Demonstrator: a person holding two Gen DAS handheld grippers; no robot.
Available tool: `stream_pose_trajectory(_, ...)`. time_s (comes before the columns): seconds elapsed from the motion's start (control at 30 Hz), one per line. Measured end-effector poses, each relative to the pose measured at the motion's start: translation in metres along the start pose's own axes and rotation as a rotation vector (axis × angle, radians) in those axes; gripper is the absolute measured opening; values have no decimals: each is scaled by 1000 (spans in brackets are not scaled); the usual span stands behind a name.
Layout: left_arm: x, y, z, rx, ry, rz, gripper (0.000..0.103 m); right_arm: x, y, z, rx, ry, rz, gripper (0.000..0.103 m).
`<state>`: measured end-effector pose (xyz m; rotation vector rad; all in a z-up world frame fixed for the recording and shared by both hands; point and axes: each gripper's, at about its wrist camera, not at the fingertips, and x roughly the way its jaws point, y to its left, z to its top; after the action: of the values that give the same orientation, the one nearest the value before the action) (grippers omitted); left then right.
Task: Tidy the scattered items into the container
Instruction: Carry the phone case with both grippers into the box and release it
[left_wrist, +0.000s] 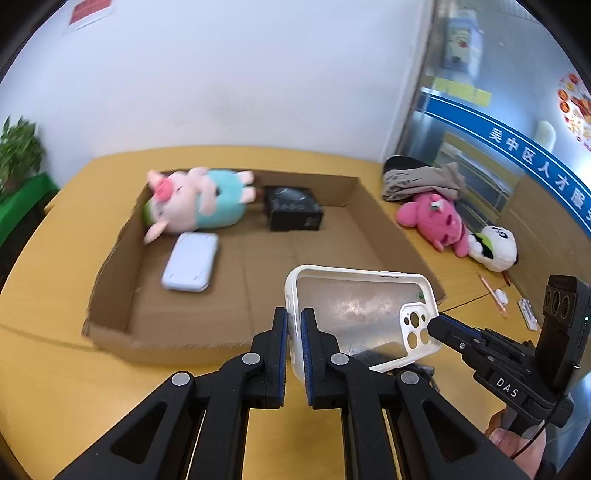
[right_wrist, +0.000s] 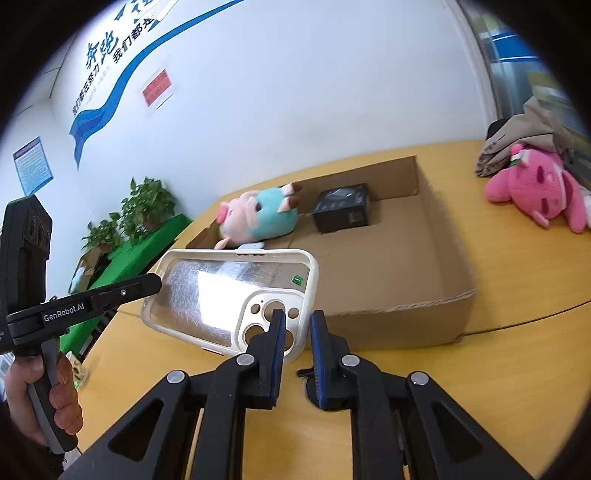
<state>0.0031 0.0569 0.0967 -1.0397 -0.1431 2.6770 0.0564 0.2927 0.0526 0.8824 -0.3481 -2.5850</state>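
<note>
A white phone case (left_wrist: 354, 314) with a clear back is held in the air between both grippers, near the front edge of the shallow cardboard box (left_wrist: 110, 273). My left gripper (left_wrist: 294, 325) is shut on the case's left rim. My right gripper (right_wrist: 297, 328) is shut on the case's (right_wrist: 229, 291) camera-cutout end; it also shows in the left wrist view (left_wrist: 434, 326). The left gripper shows in the right wrist view (right_wrist: 157, 282). Inside the box (right_wrist: 436, 266) lie a pig plush (left_wrist: 195, 201), a black box (left_wrist: 293, 208) and a white flat device (left_wrist: 190, 262).
On the yellow table (left_wrist: 51, 384) right of the box lie a pink plush (left_wrist: 434, 219), a panda plush (left_wrist: 495, 247), a grey cloth bundle (left_wrist: 417, 177), a pencil (left_wrist: 493, 295) and small white items (left_wrist: 528, 314). Plants (right_wrist: 144, 206) stand left of the table.
</note>
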Motion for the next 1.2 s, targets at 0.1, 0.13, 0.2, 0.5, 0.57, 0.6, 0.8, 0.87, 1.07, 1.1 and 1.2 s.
stream_pose_trajectory(0.1, 7, -7, 12, 5, -14, -50, 6, -7, -8, 7, 0, -15, -41, 14)
stream_pose_trajectory(0.13, 8, -7, 15, 0, -18, -63, 6, -8, -9, 8, -3, -16, -55, 14)
stream_pose_trajectory(0.2, 10, -7, 18, -6, -31, -83, 6, -10, -9, 10, -10, -16, -85, 14)
stream_pose_trajectory(0.5, 9, 29, 25, -52, -64, -81, 6, 22, 14, 35, -71, 16, -104, 14)
stream_pose_trajectory(0.57, 8, 39, 28, -70, -69, -81, 6, 32, 22, 45, -88, 28, -97, 14)
stream_pose_trajectory(0.6, 8, 44, 28, -74, -70, -79, 6, 35, 24, 48, -96, 30, -95, 14)
stream_pose_trajectory(0.8, 19, 68, 30, -113, -55, -65, 7, 60, 37, 63, -141, 58, -100, 14)
stream_pose_trajectory(0.87, 24, 75, 30, -135, -53, -63, 7, 71, 40, 64, -165, 84, -108, 14)
stream_pose_trajectory(1.07, 48, 87, 41, -159, -17, -47, 7, 103, 35, 72, -182, 134, -100, 16)
stream_pose_trajectory(1.1, 54, 87, 44, -158, -4, -44, 7, 108, 32, 75, -183, 140, -102, 16)
stream_pose_trajectory(1.2, 78, 90, 54, -166, 46, -48, 7, 121, 24, 84, -174, 163, -105, 16)
